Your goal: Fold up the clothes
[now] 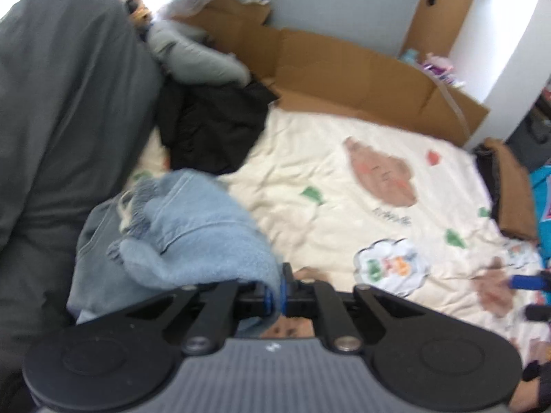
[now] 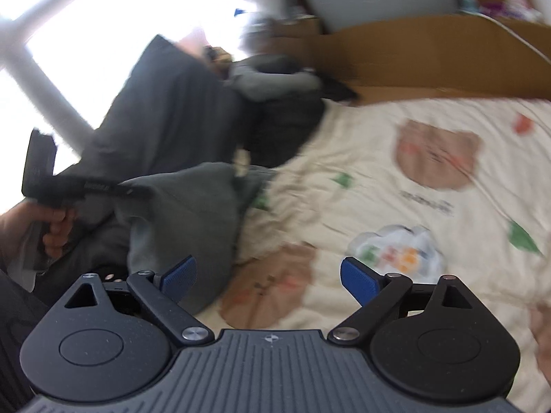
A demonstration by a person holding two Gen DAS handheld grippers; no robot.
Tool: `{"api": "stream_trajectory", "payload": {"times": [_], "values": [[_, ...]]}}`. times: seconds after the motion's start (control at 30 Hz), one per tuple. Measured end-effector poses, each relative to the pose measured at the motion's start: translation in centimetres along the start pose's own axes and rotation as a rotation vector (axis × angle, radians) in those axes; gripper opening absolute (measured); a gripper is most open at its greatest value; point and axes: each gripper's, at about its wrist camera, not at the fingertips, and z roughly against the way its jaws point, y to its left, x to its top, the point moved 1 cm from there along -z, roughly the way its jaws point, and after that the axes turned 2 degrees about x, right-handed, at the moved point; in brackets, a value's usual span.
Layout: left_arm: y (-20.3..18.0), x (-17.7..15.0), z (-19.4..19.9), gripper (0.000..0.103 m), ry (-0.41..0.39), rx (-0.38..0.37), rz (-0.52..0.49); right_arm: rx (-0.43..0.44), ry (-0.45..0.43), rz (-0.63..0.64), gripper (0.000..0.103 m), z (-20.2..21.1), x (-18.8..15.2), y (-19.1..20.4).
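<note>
1. The light blue garment (image 1: pixel 193 237) is cloth, fleecy and rough on its nap, with stitched seams.
2. The bedsheet (image 1: pixel 310 186) is soft, creased, matt printed cloth.
3. The cardboard (image 1: pixel 344 79) is plain brown, matt.
4. The left gripper (image 1: pixel 277 296) is matt black plastic with shiny metal rivets; the right gripper (image 2: pixel 268 277) pads look ribbed blue.

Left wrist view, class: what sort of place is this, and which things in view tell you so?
Most likely a bedroom at home. A cartoon-print bedsheet covers a bed, loose clothes lie heaped at its far end, and flattened cardboard lines the wall side. The left gripper is shut on a light blue garment.
</note>
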Motion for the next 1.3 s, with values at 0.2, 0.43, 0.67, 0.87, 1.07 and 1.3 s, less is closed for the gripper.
{"api": "stream_trajectory", "payload": {"times": [0.2, 0.43, 0.67, 0.87, 1.07, 1.3], "values": [[-1.1, 0.9, 0.7, 0.003, 0.000, -0.058, -0.023, 0.091, 0.045, 0.008, 0.096, -5.9, 2.4, 4.7], [-2.1, 0.7, 1.1, 0.003, 0.007, -0.140, -0.025, 0.181, 0.091, -0.002, 0.096, -10.9, 3.6, 8.4], [-3.2, 1.2, 2.1, 0.003, -0.008, -0.231, -0.034, 0.180, 0.053, -0.098, 0.096, -14.4, 4.1, 9.6], [-4.0, 1.0, 2.6, 0.003, -0.016, -0.289, -0.012, 0.202, 0.083, -0.157, 0.003, -16.3, 3.5, 9.1], [-4.2, 0.4, 2.6, 0.005, -0.008, -0.313, 0.009, 0.215, 0.067, -0.159, 0.003, -14.7, 2.9, 8.2], [-4.4, 0.0, 3.9, 0.031, -0.059, -0.327, 0.051, 0.156, 0.016, -0.206, 0.002, -11.8, 3.4, 6.0]]}}
